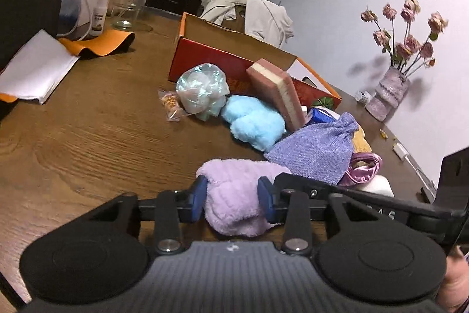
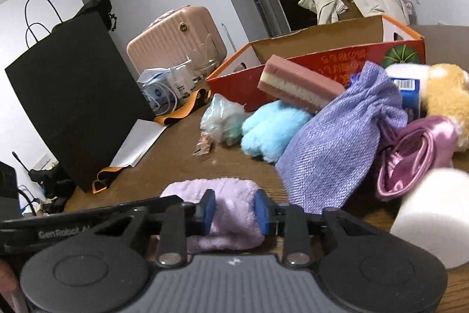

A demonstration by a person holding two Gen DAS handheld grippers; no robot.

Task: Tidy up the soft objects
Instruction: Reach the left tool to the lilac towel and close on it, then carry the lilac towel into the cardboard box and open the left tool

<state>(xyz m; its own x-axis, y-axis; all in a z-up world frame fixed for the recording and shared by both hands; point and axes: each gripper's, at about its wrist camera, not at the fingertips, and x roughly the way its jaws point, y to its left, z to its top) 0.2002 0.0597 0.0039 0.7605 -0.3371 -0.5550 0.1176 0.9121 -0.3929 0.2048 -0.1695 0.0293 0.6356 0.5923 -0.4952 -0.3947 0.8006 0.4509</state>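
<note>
The left gripper [image 1: 233, 195] is clamped on a lilac fleece cloth [image 1: 234, 195], its 2 blue pads [image 1: 195, 200] pressing into the folded pile. The right gripper [image 2: 234, 213] pinches the same lilac fleece cloth [image 2: 231, 213] from the other end. The cloth rests on the wooden table [image 1: 102, 131], at 6 o'clock in both wrist views. Seen from the left wrist, a purple woven pouch [image 1: 316, 148] lies just beside the cloth at 2 o'clock. A blue fluffy toy [image 1: 255, 122] sits at 12 o'clock, touching a pink sponge [image 1: 278, 90] that leans on the orange cardboard box [image 1: 211, 55].
</note>
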